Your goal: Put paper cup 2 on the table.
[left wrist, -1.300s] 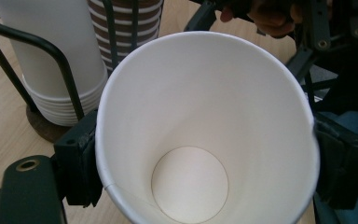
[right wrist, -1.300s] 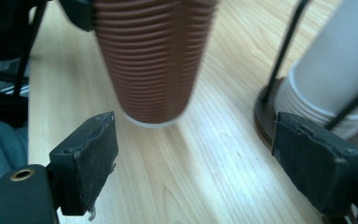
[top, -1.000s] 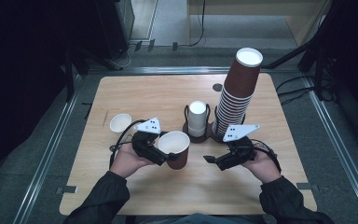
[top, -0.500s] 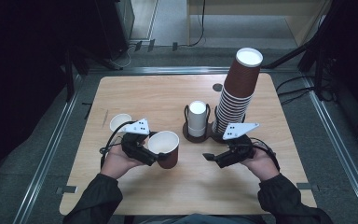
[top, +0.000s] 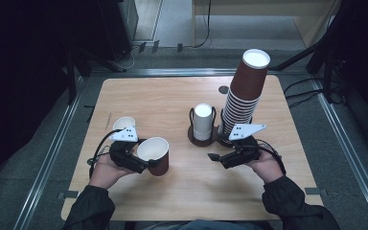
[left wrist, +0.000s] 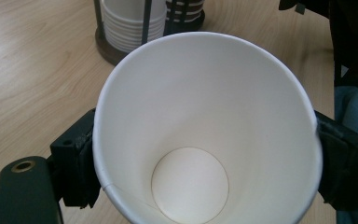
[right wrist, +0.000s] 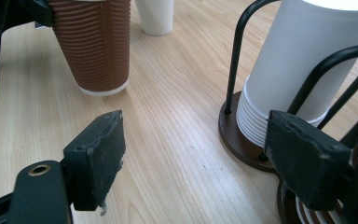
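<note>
L tongs [top: 146, 164] pinching the brown cup [top: 154, 155] at the rim, cup upright w/ base on the table [top: 172, 100], front-left. L hand [top: 106, 167] palm-up under the tongs, forearm in from the bottom edge. R tongs [top: 213, 156] spread, nothing between, pointing left, just in front of the white cup stack [top: 202, 122] in its wire holder; R hand [top: 263, 165] low, wrist level.
</note>
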Demonstrator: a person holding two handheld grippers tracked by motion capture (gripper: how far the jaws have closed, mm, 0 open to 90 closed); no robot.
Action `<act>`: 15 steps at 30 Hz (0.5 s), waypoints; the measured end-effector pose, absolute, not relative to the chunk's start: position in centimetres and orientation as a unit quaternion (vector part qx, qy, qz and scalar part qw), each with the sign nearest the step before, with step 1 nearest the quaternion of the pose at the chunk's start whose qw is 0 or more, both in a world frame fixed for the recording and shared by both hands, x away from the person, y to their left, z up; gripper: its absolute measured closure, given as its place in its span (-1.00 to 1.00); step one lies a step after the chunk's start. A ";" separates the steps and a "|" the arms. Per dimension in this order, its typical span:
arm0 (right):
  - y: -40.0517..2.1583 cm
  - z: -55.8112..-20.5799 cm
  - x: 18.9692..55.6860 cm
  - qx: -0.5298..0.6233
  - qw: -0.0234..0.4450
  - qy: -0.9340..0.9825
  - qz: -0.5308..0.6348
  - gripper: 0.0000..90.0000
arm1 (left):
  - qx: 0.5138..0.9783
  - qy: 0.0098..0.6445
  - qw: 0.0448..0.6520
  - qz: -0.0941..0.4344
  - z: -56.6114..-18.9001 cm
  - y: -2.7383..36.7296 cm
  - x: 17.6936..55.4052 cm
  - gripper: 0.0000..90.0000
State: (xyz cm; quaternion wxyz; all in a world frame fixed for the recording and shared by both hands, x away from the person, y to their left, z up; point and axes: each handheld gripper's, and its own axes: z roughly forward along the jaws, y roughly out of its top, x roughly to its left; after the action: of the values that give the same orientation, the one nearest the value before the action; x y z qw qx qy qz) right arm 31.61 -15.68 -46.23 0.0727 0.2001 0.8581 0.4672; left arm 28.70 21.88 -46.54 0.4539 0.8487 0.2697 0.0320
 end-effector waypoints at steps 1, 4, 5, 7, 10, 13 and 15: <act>-15.5 -46.3 31.7 0.199 0.070 0.859 0.467 -0.53 | 0.849 0.271 0.452 0.033 -46.6 22.2 28.6 -0.72; -15.3 -46.4 31.9 0.196 0.063 0.860 0.468 -0.53 | 0.845 0.281 0.453 0.040 -47.0 23.0 28.3 -0.72; -15.1 -46.5 32.0 0.195 0.061 0.861 0.466 -0.53 | 0.844 0.283 0.454 0.041 -47.1 23.3 28.2 -0.72; -14.8 -46.5 32.2 0.190 0.061 0.862 0.465 -0.53 | 0.843 0.285 0.455 0.044 -47.3 23.7 28.0 -0.72; -14.6 -46.6 32.2 0.188 0.057 0.863 0.466 -0.53 | 0.842 0.293 0.451 0.051 -47.6 24.5 27.8 -0.73; -14.4 -46.6 32.3 0.188 0.054 0.864 0.464 -0.53 | 0.838 0.304 0.450 0.057 -47.9 25.4 27.8 -0.73; -14.3 -46.8 32.3 0.186 0.053 0.866 0.460 -0.53 | 0.836 0.310 0.447 0.067 -48.1 26.1 27.8 -0.73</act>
State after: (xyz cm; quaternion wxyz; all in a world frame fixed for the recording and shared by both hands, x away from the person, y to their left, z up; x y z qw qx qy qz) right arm 32.35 -14.27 -46.77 0.0531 0.1861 0.8664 0.4604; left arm 27.83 26.11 -48.10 0.4470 0.8364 0.3100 0.0669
